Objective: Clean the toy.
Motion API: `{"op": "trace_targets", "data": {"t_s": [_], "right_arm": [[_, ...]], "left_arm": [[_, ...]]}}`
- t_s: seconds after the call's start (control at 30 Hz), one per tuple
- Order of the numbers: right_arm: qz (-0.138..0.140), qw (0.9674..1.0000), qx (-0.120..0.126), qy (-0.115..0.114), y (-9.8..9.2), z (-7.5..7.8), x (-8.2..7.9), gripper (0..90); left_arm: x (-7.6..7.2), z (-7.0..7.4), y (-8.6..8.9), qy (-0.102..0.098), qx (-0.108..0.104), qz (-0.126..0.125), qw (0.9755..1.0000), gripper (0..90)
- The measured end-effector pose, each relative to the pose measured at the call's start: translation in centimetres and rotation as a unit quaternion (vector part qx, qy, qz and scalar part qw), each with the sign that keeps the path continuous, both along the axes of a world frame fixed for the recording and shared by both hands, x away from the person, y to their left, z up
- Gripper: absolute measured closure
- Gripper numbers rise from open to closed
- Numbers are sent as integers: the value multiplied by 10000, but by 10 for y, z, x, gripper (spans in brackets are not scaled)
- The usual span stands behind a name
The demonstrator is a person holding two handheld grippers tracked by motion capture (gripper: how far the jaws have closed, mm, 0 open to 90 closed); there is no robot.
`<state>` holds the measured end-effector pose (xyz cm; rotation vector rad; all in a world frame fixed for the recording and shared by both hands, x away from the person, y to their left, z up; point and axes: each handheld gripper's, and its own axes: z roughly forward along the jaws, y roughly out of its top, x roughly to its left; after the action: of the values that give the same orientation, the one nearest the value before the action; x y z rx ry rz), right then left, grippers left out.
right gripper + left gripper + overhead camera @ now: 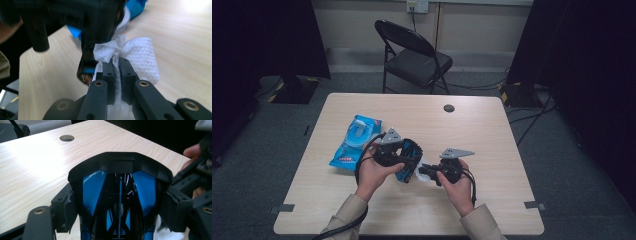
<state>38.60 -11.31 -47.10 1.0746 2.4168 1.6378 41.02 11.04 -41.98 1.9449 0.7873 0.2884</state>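
- My left tongs (404, 156) sit just above the tabletop (482, 130), jaws spread wide around a black-and-blue object (120, 187), pads pressing its two sides; my left hand (373, 172) cups them from below.
- My right tongs (118, 71) come in level from the right, jaws pressed together, pinching a white wipe (140, 57); my right hand (457, 187) wraps their body.
- The wipe bunches at the jaw tips, right against the object's lower edge; in the high view it is a small white patch (422, 176) between the two tongs.
- A blue wipes pack (354, 140) lies flat on the tabletop just behind my left hand.
- A round cable hole (449, 108) sits near the far edge; a folding chair (412, 55) stands beyond the tabletop.
- I cannot make out what the object is: its lower part is cut off in the left gripper view and blurred in the right gripper view.
- Whether the object rests on the tabletop, I cannot tell.
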Motion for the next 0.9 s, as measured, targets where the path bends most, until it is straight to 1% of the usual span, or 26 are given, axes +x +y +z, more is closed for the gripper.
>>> {"op": "trace_targets", "data": {"t_s": [0.07, 0.17, 0.3, 0.37, 0.47, 0.6, 0.77, 0.8, 0.9], "right_arm": [[35, 10000, -58, 58, 2, -5, 0, 853], [58, 9998, -178, 84, 2, -10, -1, 852], [-26, 9996, -265, 117, -5, -13, 1, 852], [-126, 9995, -271, 107, -13, -13, 2, 852], [-284, 9992, -260, 93, -24, -11, 5, 852], [-453, 9987, -251, 34, -38, -7, 8, 851], [-689, 9971, -310, -22, -56, -7, 11, 850], [-743, 9967, -318, -11, -60, -7, 11, 850], [-917, 9952, -333, -4, -71, -8, 13, 850]], "left_arm": [[0, 0, 0, 18, -12, 19, 10000, 255], [1, -1, 0, 18, -5, 19, 10000, 255], [2, -3, 3, 52, 36, 64, 10000, 255], [3, -5, 5, 60, 79, 92, 9999, 255], [4, -8, 7, 103, 83, 125, 9998, 255], [6, -11, 9, 119, 184, 182, 9996, 255], [10, -16, 10, 183, 239, 228, 9993, 255], [11, -17, 9, 193, 217, 244, 9993, 255], [14, -17, 7, 186, 282, 214, 9992, 255]]}}
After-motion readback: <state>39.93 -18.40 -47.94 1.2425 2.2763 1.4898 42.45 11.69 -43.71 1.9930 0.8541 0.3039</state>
